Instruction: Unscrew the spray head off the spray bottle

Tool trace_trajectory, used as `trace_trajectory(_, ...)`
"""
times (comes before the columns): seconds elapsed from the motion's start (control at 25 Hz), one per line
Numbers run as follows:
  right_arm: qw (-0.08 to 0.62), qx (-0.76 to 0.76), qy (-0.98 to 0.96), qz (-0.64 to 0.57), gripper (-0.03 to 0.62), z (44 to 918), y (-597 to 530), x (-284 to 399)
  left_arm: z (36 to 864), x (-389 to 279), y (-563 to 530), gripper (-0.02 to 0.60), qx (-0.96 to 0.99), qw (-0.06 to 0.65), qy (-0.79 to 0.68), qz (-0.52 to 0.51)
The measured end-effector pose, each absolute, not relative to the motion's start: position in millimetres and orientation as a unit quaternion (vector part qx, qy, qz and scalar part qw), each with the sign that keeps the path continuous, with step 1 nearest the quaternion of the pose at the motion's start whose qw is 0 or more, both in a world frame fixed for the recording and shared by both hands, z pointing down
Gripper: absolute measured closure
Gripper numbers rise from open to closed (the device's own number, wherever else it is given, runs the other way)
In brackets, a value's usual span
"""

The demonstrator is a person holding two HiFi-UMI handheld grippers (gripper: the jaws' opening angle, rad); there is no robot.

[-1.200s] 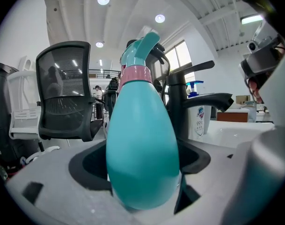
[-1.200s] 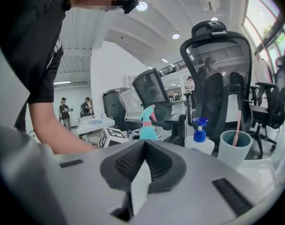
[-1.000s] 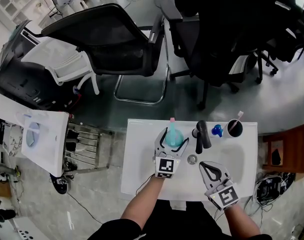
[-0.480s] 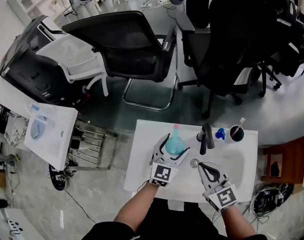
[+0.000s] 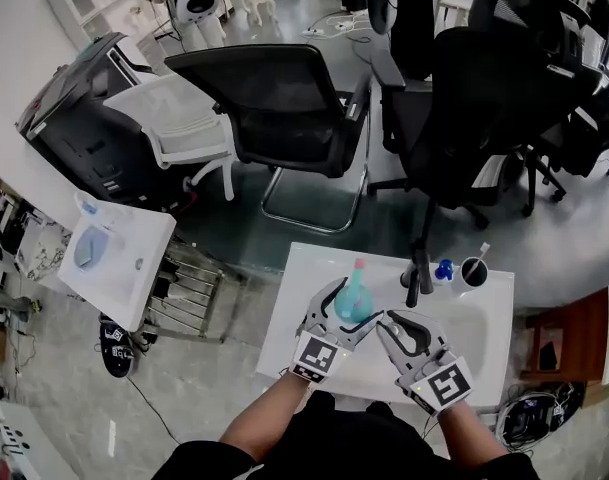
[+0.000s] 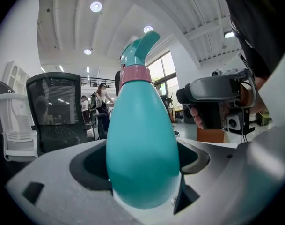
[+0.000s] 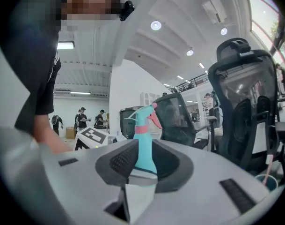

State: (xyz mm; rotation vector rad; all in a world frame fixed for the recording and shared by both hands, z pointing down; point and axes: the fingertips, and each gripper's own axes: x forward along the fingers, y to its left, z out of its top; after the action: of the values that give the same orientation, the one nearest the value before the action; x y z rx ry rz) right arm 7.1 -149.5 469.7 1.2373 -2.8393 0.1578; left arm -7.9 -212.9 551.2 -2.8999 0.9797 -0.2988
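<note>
Left hand-held gripper [image 5: 352,304] clamped on the teal spray bottle [image 5: 353,298], upright over the white desk [image 5: 489,318]. Spray head [image 5: 359,266] on; bottle opaque, contents unreadable. Right hand-held gripper [image 5: 392,323] jaws just been opening, nothing between them. Black cup [image 5: 471,269] holds a stick.

Spray bottle [image 6: 142,149]: teal, pear-shaped body, broad low down, narrowing to neck. Stands near upright, slight lean. Lower body gripped between fingers [image 6: 53,177] of left gripper [image 5: 350,300], over white bench [image 5: 484,340]. Spray head [image 6: 138,48]: teal, pink collar [image 6: 135,73], pink trigger [image 7: 155,119]. Head still seated on neck.
</note>
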Motion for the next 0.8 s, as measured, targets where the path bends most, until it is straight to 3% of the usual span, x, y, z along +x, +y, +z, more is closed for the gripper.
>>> trace_trajectory(0.36,0.020,0.358,-0.933,0.017,0.396,421.4,-142.5,-28.2,519.7,-7.6,-190.6,0.160,-0.946,0.054,0.304,-0.095)
trace_trajectory(0.8,0.033,0.361,-0.932,-0.021,0.391,413.4,-154.6,-46.6,514.0,-8.7,-182.4,0.160,-0.944,0.062,0.310,-0.095)
